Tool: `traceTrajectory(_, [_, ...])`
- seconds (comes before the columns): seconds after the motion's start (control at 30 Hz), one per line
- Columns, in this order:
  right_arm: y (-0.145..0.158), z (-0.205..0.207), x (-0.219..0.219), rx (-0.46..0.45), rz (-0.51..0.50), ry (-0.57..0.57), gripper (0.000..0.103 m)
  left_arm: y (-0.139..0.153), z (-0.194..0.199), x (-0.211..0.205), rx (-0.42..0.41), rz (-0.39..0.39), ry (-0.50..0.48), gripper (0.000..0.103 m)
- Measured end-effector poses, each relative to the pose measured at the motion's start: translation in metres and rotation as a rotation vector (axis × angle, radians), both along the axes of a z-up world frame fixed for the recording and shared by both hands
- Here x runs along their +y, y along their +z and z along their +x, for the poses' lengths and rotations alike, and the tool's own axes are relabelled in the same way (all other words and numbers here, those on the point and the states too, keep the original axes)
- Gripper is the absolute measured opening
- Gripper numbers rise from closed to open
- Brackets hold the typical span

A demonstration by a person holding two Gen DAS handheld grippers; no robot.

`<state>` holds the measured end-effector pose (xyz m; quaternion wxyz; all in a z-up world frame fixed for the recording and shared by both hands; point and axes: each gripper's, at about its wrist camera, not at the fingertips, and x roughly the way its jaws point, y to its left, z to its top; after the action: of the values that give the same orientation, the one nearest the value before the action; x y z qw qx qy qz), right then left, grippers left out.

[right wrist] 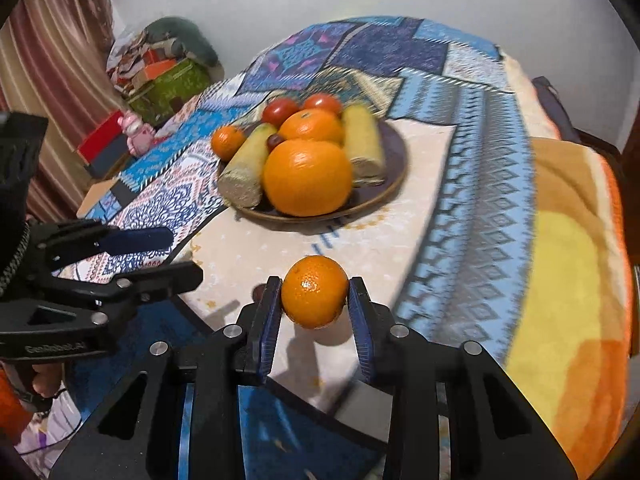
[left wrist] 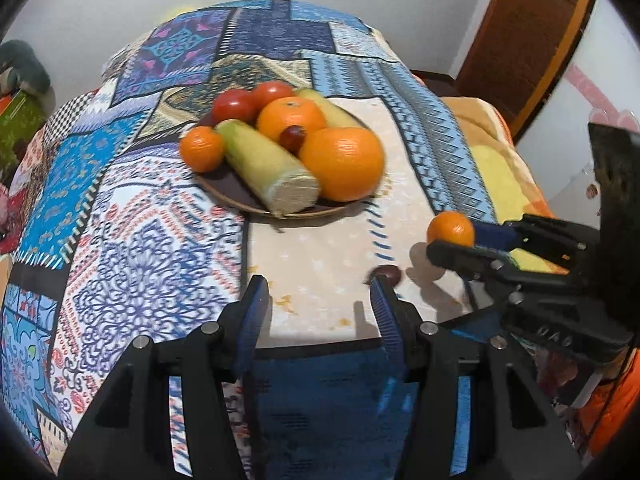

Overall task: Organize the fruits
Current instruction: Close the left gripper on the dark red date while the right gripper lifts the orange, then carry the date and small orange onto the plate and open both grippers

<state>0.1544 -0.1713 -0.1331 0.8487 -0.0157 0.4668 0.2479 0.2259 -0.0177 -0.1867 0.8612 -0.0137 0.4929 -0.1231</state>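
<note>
A brown plate on the patterned cloth holds oranges, tomatoes, two pale corn cobs and a dark grape. My right gripper is shut on a small mandarin, held just above the cloth in front of the plate; it also shows in the left wrist view. My left gripper is open and empty, low over the beige cloth. A dark grape lies on the cloth by the left gripper's right fingertip, partly hidden; it peeks out in the right wrist view.
The table edge runs just under both grippers. An orange and yellow blanket lies to the right. Boxes and a pink toy stand at the far left by a striped curtain. A wooden door is at the back right.
</note>
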Motion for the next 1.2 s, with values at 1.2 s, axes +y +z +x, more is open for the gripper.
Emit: traceTrajectory(1.2, [0.014, 0.002, -0.022, -0.032, 0.05, -0.036, 0.031, -0.006, 0.01, -0.026, -0.02, 0.031, -0.047, 0.025])
